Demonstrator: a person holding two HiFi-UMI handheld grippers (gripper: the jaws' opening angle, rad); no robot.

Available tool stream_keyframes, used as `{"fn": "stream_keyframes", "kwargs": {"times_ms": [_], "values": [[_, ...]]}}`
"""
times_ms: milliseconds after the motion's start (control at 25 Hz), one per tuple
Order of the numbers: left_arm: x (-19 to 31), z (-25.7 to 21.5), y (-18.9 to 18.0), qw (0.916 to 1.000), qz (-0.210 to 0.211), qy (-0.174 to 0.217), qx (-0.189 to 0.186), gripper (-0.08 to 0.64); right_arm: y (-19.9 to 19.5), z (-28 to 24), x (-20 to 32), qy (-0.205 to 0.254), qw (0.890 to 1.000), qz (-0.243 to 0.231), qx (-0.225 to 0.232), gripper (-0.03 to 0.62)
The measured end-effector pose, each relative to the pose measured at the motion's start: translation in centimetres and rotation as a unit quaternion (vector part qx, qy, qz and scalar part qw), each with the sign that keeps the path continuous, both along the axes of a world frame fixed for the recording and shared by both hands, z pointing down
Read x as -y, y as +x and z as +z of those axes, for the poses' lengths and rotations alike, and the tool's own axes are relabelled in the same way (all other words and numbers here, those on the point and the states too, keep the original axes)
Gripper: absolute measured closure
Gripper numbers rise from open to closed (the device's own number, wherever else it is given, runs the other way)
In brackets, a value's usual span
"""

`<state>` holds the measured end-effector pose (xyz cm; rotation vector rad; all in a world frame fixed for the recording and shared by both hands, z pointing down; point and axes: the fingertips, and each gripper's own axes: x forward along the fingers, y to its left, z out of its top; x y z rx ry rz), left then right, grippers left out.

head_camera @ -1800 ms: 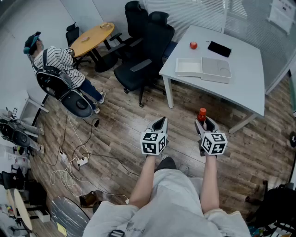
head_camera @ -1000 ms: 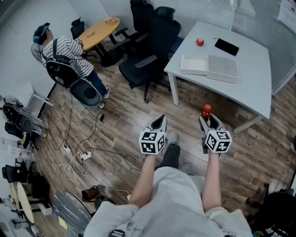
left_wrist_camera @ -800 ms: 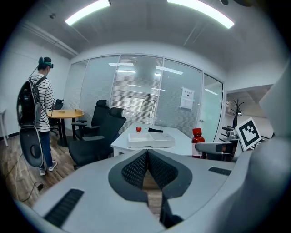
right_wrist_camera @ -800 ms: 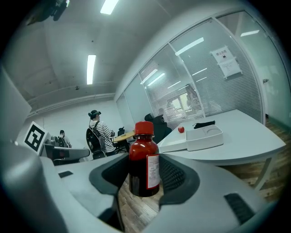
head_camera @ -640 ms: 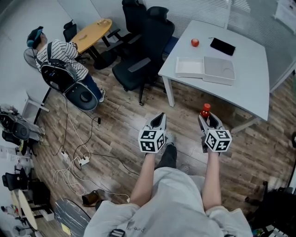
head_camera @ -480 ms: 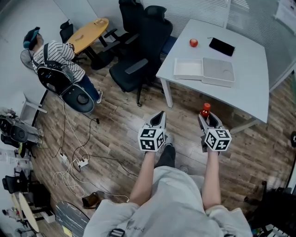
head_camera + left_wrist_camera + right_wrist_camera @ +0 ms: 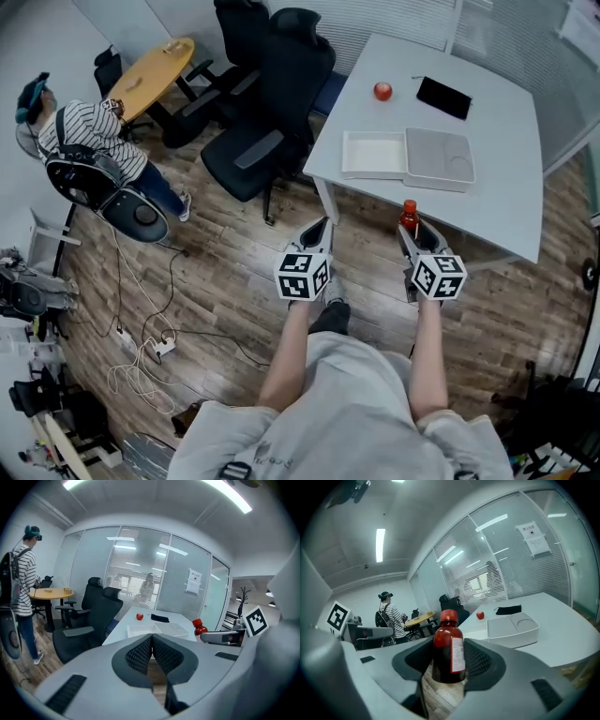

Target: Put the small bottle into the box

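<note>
The right claw (image 7: 416, 239) holds the small red bottle (image 7: 448, 648) upright. The left claw (image 7: 152, 654) is closed, empty. The white box (image 7: 407, 159) lies on the table (image 7: 497, 197) ahead.

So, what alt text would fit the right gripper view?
The right gripper clamps a small dark-red bottle with a red cap upright between its grey jaws. Beyond, an open white box lies on a white table.

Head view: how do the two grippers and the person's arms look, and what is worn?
The left gripper and right gripper match: pale grey bodies, black tapered jaws with ribbed pads, and a white cube with black square markers on each. No cables show. The person wears a light grey short-sleeved top.
</note>
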<state>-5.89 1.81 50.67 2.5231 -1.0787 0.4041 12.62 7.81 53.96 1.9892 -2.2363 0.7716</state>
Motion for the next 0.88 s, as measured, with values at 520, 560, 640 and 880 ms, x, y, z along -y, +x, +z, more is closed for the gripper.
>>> {"fn": "stream_keyframes", "kwargs": {"times_ms": [520, 560, 640, 880], "values": [[11.5, 2.7, 0.8, 0.9987, 0.033, -0.039, -0.005, 0.532, 0.4, 2.0, 10.0, -0.042, 0.998, 0.03, -0.02, 0.39], [12.2, 2.9, 0.7, 0.9986, 0.033, -0.042, -0.006, 0.531, 0.3, 2.1, 10.6, -0.044, 0.998, 0.032, -0.021, 0.39], [13.5, 3.2, 0.5, 0.9982, 0.036, -0.047, -0.007, 0.532, 0.2, 2.3, 11.7, -0.047, 0.998, 0.038, -0.02, 0.39], [15.4, 3.8, 1.2, 0.9967, 0.06, -0.055, -0.008, 0.531, 0.4, 2.3, 13.7, -0.047, 0.997, 0.062, -0.015, 0.391]]}}
